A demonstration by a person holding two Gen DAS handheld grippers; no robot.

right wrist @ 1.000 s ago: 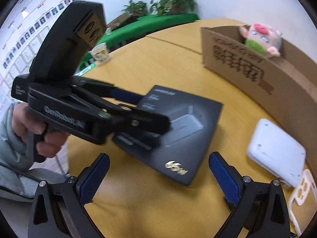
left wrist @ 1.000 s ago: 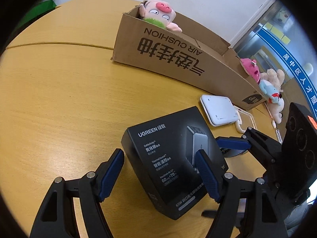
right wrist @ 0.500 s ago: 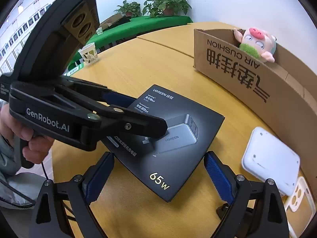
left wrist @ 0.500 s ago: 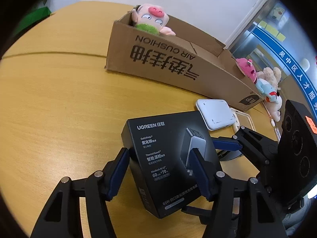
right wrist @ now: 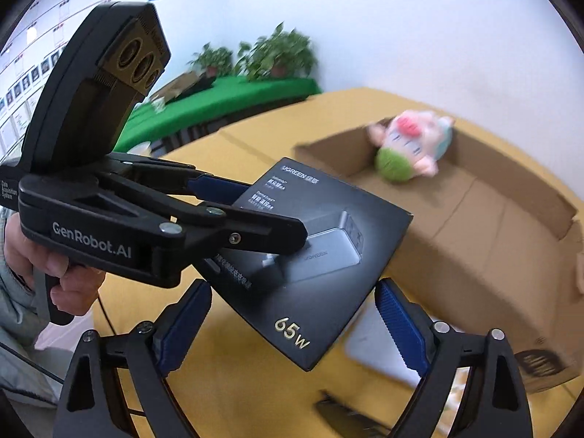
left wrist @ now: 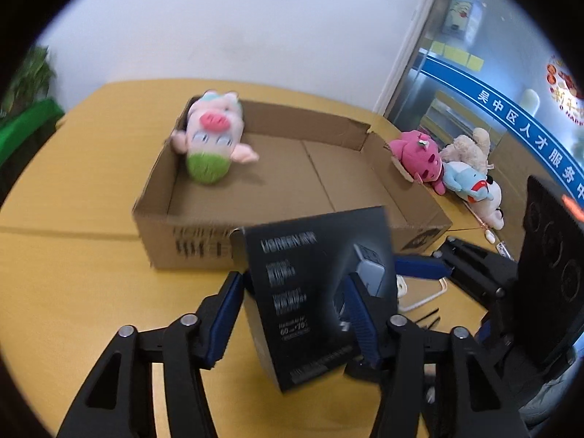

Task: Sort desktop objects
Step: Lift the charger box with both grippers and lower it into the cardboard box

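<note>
My left gripper (left wrist: 295,314) is shut on a black UGREEN charger box (left wrist: 317,292) and holds it in the air, just in front of the open cardboard box (left wrist: 164,241). The charger box (right wrist: 328,255) also shows in the right wrist view, raised above the table with the left gripper (right wrist: 255,211) clamped on its near edge. A pink pig plush (left wrist: 213,138) lies inside the cardboard box (right wrist: 474,219) at its far left corner. My right gripper (right wrist: 292,325) is open and empty, just below and beside the charger box.
A white flat device (right wrist: 379,346) lies on the yellow table (left wrist: 73,273) under the charger box. Several plush toys (left wrist: 449,168) lie right of the cardboard box. A white cable or frame (left wrist: 423,292) lies near the right gripper (left wrist: 492,273).
My left gripper closed on the charger box and lifted it off the table toward the cardboard box. Both views rose, so the inside of the cardboard box now shows.
</note>
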